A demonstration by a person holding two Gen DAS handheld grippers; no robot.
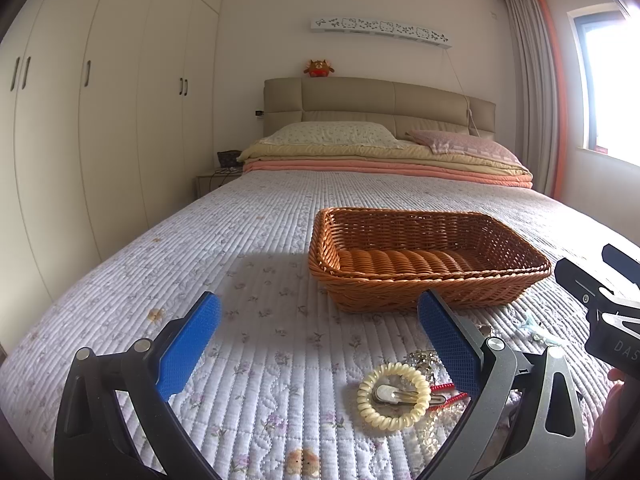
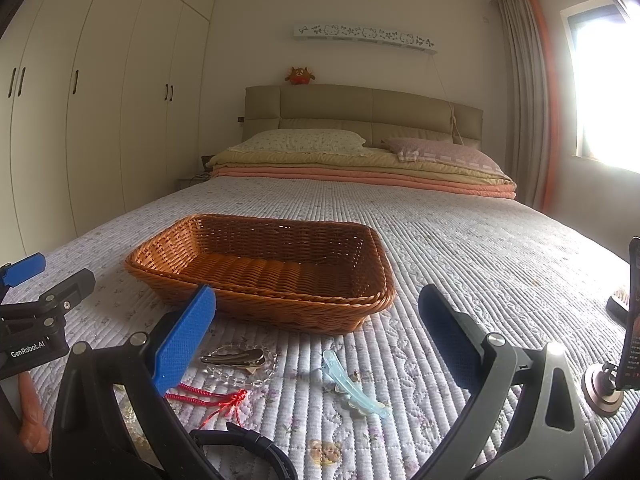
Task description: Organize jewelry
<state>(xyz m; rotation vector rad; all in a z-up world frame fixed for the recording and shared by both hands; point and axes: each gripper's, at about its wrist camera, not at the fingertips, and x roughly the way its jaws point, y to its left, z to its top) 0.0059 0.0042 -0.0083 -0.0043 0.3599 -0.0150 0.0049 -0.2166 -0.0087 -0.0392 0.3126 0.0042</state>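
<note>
Left wrist view: the left gripper (image 1: 318, 320) is released, its blue-padded fingers (image 1: 188, 346) spread wide with nothing between them, above the white quilted floral bedspread (image 1: 248, 232). Just inside its right finger lies a cream spiral coil hair tie (image 1: 394, 396), ringed around a metal hair clip (image 1: 396, 395). A red braided cord (image 1: 448, 392) and clear beads run under that finger. Ahead and slightly right of the fingertips sits the rectangular woven brown wicker basket (image 1: 424, 280), holding no items. The right gripper's body appears at the far right edge.

Right wrist view: the right gripper (image 2: 316, 312) is likewise released and grasps nothing. Between its fingers, near the right one, lies a pale blue plastic hair clip (image 2: 352, 384). Beside the left finger lies a clear bead bracelet (image 2: 240, 364) with a dark metal clip (image 2: 234, 356) across it; the red cord (image 2: 212, 396) lies nearer, and a black strap (image 2: 248, 442) nearest. The basket (image 2: 280, 308) stands ahead, left of centre. Pillows (image 2: 304, 140) are well beyond.
</note>
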